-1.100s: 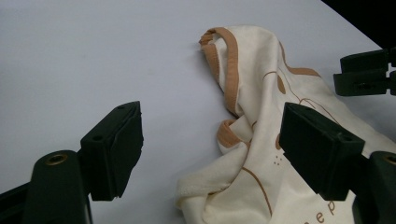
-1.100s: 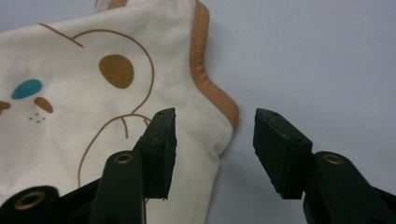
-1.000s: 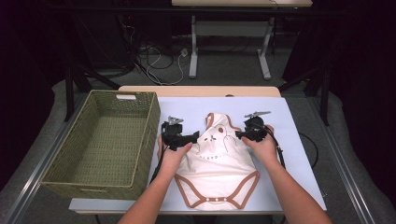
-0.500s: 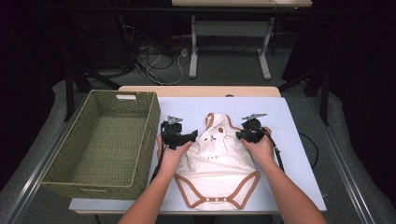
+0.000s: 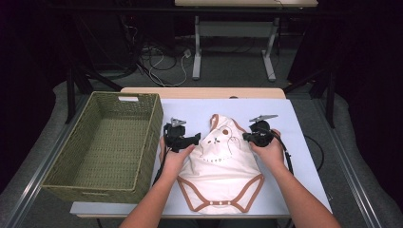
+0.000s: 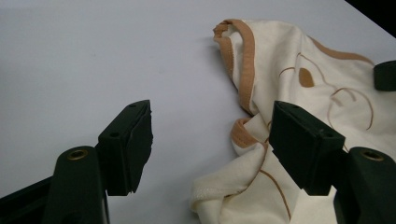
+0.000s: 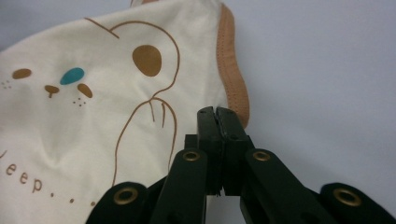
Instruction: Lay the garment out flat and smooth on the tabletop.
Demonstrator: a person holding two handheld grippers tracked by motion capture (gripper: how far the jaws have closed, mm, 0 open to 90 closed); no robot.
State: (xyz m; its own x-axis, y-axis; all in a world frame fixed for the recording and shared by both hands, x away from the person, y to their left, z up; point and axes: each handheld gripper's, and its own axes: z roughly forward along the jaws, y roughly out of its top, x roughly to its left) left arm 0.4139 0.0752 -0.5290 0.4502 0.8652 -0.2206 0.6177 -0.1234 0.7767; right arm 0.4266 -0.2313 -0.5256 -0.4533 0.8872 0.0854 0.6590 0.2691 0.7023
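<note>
A cream baby bodysuit (image 5: 221,164) with brown trim and an animal-face print lies flat on the pale table (image 5: 294,123), neck end away from me. My left gripper (image 5: 194,140) sits at its left shoulder. Its jaws (image 6: 212,126) stand open and have just been closing a little. Bunched shoulder cloth (image 6: 252,140) lies between them, beside the right pad, and is not pressed. My right gripper (image 5: 247,137) is at the right shoulder. Its jaws (image 7: 217,114) have just been closing and are now shut on the bodysuit's (image 7: 93,116) brown-trimmed edge (image 7: 236,93).
A large woven green basket (image 5: 152,137) stands at the table's left, close to my left hand. Both forearms come in from the bottom of the high view. Cables and desk legs lie on the floor beyond the table's far edge.
The right gripper's jaws have closed onto the bodysuit's edge and the hand has shifted slightly. The left hand has stayed where it was.
</note>
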